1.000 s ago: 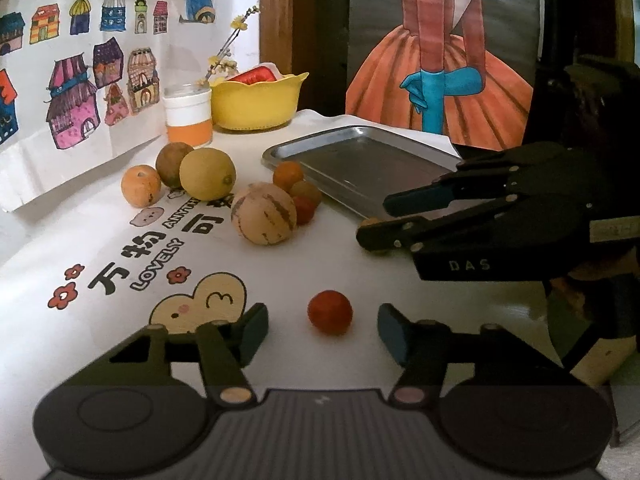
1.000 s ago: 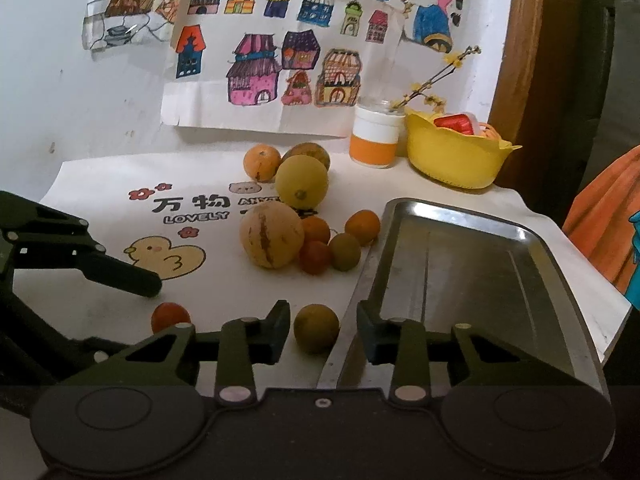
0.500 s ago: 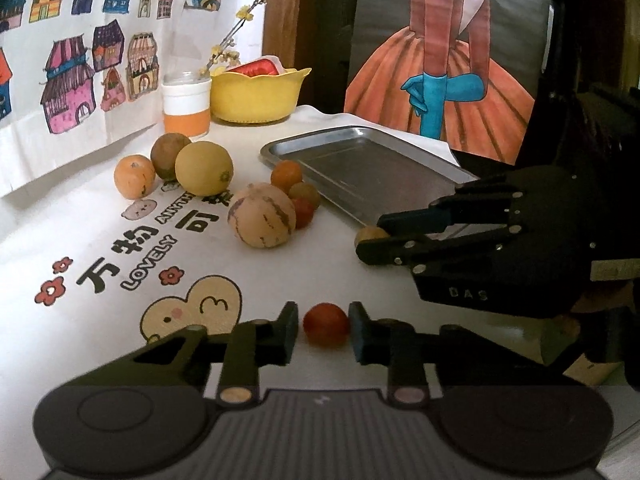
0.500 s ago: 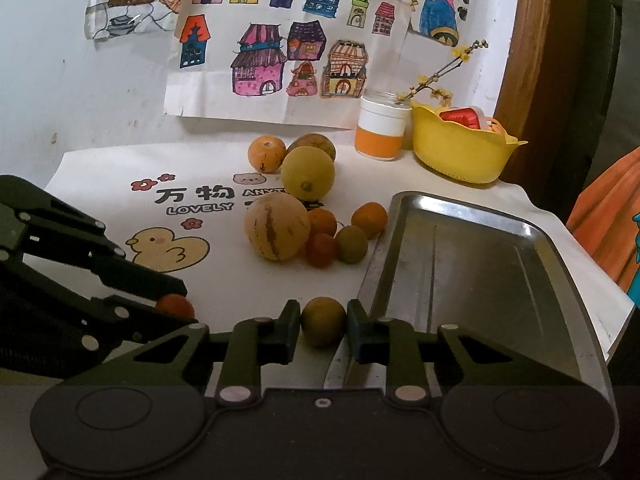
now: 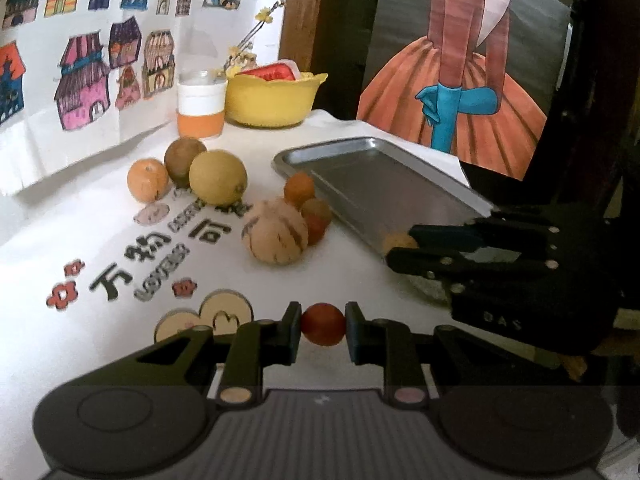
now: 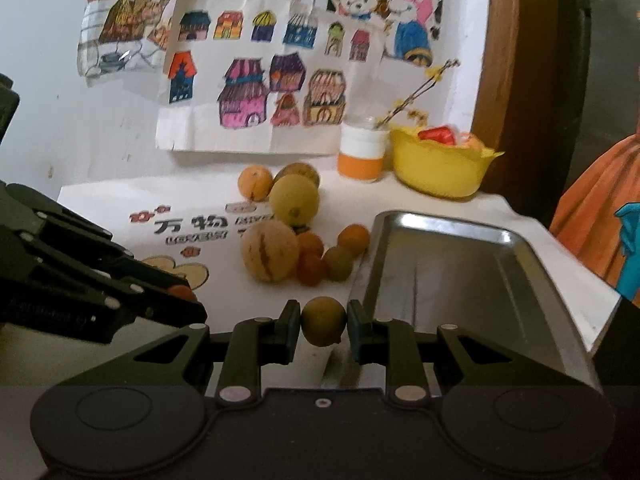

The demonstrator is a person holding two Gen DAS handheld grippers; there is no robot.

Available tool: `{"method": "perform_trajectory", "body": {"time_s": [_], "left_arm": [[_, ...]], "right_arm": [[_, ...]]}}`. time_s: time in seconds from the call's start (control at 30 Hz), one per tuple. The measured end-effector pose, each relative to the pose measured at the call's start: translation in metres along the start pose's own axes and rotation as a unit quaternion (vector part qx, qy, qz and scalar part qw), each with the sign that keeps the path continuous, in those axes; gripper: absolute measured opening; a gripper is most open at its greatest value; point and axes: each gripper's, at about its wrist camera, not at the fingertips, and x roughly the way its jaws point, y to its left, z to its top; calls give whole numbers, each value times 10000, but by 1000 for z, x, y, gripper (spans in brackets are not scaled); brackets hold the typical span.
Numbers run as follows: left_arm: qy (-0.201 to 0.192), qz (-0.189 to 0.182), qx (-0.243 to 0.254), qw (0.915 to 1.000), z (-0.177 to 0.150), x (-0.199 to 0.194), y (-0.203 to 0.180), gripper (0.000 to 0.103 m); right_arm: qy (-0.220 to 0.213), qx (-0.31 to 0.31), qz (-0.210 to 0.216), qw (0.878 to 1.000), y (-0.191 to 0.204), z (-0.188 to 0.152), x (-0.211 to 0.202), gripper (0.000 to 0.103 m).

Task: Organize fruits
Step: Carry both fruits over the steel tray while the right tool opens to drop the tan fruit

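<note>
My left gripper (image 5: pixel 323 324) is shut on a small red fruit (image 5: pixel 323 323), held just above the white cloth. My right gripper (image 6: pixel 323 322) is shut on a small yellow-green fruit (image 6: pixel 323 321) beside the near left corner of the metal tray (image 6: pixel 516 280). In the left wrist view the right gripper (image 5: pixel 400 246) shows at the tray's (image 5: pixel 384 188) near corner with that fruit (image 5: pixel 396 242) between its fingers. A striped melon-like fruit (image 5: pixel 275 237), a yellow fruit (image 5: pixel 218 177), an orange (image 5: pixel 147 180) and several small fruits lie grouped mid-table.
A yellow bowl (image 5: pixel 274 98) with red contents and an orange-and-white jar (image 5: pixel 201 109) stand at the back by the wall. Drawings hang on the wall behind. The printed cloth (image 5: pixel 120 272) covers the table, and its right edge runs just past the tray.
Both grippers have gone from open to shut, each closing on the small fruit in front of it. Both views have shifted slightly, as if the fruits are lifted a little.
</note>
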Motion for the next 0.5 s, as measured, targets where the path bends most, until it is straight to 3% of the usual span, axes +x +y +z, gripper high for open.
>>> {"method": "perform_trajectory", "body": {"time_s": [0.5], "left_arm": [[-664,46,505,9965,67,8,-30,25]], "right_arm": [[-410,379,-818,9951,-44,-3,-11,27]]}}
